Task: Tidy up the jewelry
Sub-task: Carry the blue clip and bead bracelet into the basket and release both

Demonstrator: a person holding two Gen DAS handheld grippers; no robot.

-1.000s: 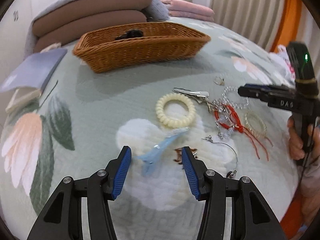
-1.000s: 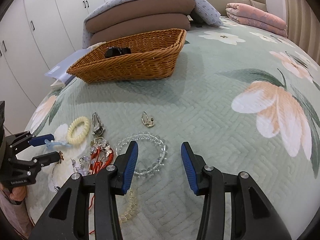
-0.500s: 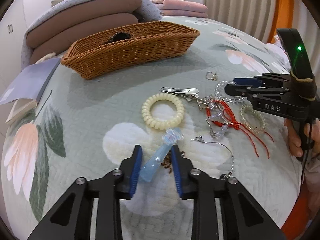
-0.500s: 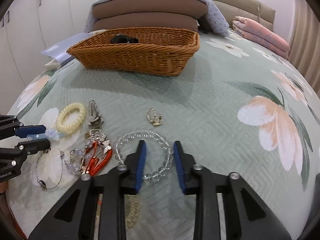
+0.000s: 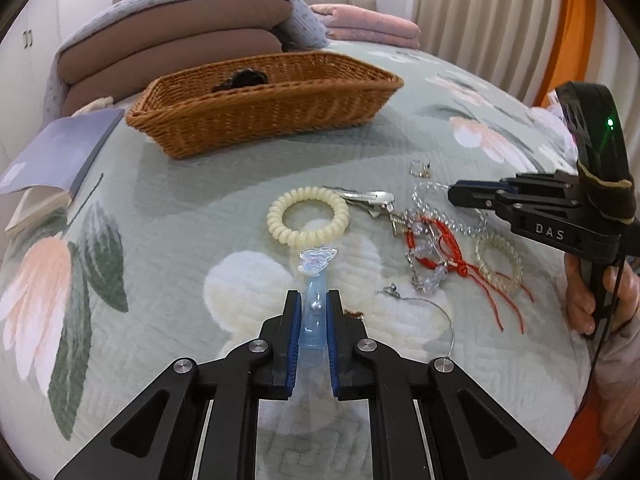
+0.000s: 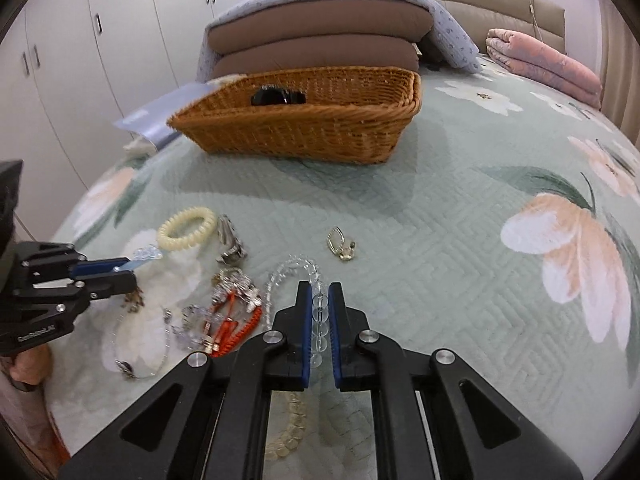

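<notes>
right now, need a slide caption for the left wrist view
Left gripper shut on a pale blue hair clip on the floral quilt, jewelry scattered beside it, wicker basket beyond.

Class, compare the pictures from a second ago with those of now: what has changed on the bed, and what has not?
Both closed. The left hand-held gripper took hold of the translucent blue hair clip; the right hand-held gripper clamped the clear glass bead bracelet. The wicker basket and cream spiral hair tie stayed put.
</notes>
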